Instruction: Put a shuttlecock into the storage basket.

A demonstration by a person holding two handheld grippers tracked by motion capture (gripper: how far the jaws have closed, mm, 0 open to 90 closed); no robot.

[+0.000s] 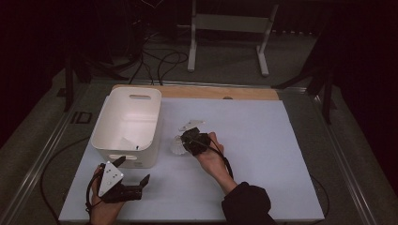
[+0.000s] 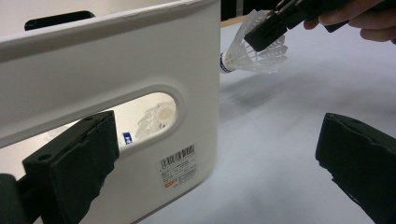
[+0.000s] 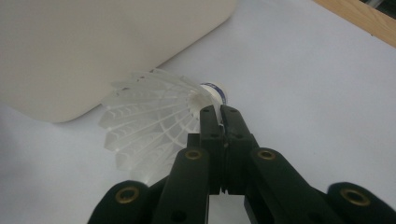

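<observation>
A white plastic shuttlecock (image 3: 149, 126) hangs just above the table, its cork pointing away from me. My right gripper (image 3: 220, 114) is shut on the edge of its skirt near the cork. From above, the shuttlecock (image 1: 177, 146) and right gripper (image 1: 190, 140) sit just right of the white bin (image 1: 137, 89). My left gripper (image 1: 133, 169) stands open at the bin's near wall, nothing between its jaws. Its own view shows the left gripper (image 2: 217, 140) level with the bin's handle slot. Through the slot a second shuttlecock (image 2: 154, 119) lies inside the bin. Beyond the bin's corner is the held shuttlecock (image 2: 254, 53).
The bin stands at the left of a white mat (image 1: 253, 154) that covers the table. A wooden strip (image 1: 220, 92) runs along the far edge. Behind the table are a white metal stand (image 1: 230, 28) and cables on the floor.
</observation>
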